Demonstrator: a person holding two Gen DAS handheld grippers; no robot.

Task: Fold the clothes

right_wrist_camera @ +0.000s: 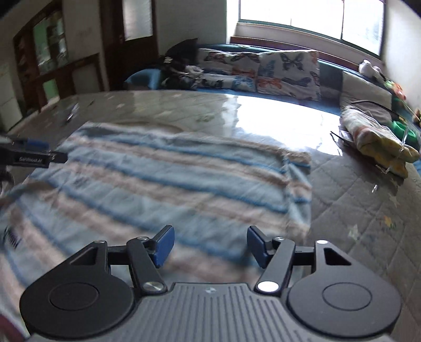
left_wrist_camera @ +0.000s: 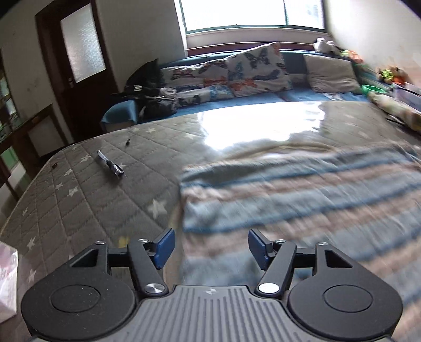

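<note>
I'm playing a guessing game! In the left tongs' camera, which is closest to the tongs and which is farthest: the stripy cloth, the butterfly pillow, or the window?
1. Stripy cloth: right in front of the left tongs, spread on the bed.
2. Butterfly pillow: across the bed, leaning on the blue sofa.
3. Window: farthest, on the wall behind the sofa.
</note>
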